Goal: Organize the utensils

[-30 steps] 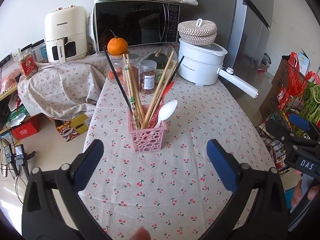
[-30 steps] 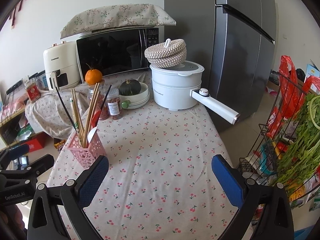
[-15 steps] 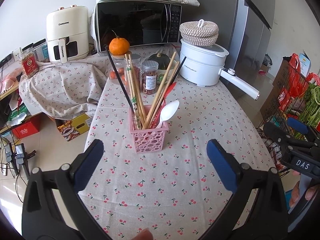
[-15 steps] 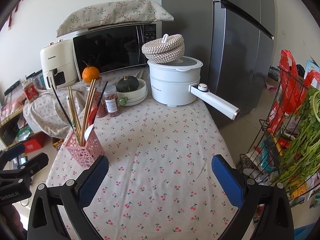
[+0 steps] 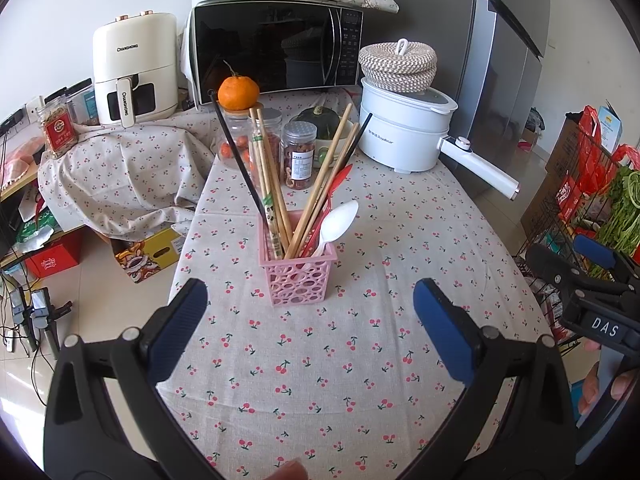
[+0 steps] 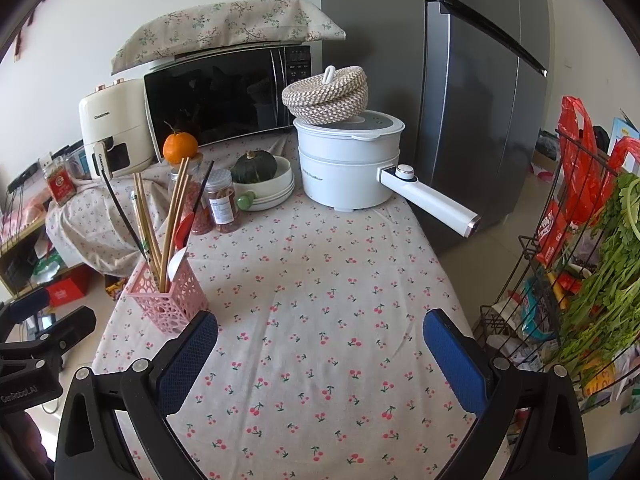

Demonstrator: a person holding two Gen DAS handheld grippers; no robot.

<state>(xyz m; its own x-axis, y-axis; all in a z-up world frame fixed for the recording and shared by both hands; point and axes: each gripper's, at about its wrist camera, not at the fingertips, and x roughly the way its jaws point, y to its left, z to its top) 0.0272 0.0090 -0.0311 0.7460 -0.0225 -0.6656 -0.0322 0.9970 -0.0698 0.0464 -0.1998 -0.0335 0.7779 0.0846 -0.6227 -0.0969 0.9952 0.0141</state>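
A pink perforated basket [image 5: 297, 278] [image 6: 166, 302] stands on the cherry-print tablecloth [image 5: 340, 360]. In it stand several wooden chopsticks [image 5: 272, 184], black chopsticks [image 5: 236, 160], a red spoon [image 5: 335, 188] and a white plastic spoon [image 5: 338, 220]. My left gripper [image 5: 310, 320] is open just in front of the basket, nothing between its blue pads. My right gripper [image 6: 320, 354] is open over bare cloth, to the right of the basket. Each gripper shows at the edge of the other's view.
At the back stand a microwave [image 5: 276, 48], a white air fryer [image 5: 134, 68], a white electric pot [image 6: 348, 164] with a long handle and woven lid, jars [image 5: 300, 156], an orange [image 5: 238, 92] and a squash in a bowl [image 6: 260, 176]. A wire rack with greens [image 6: 600, 260] stands right of the table.
Both views have shifted slightly; the basket sits a little nearer the left gripper. Both grippers stay open and empty.
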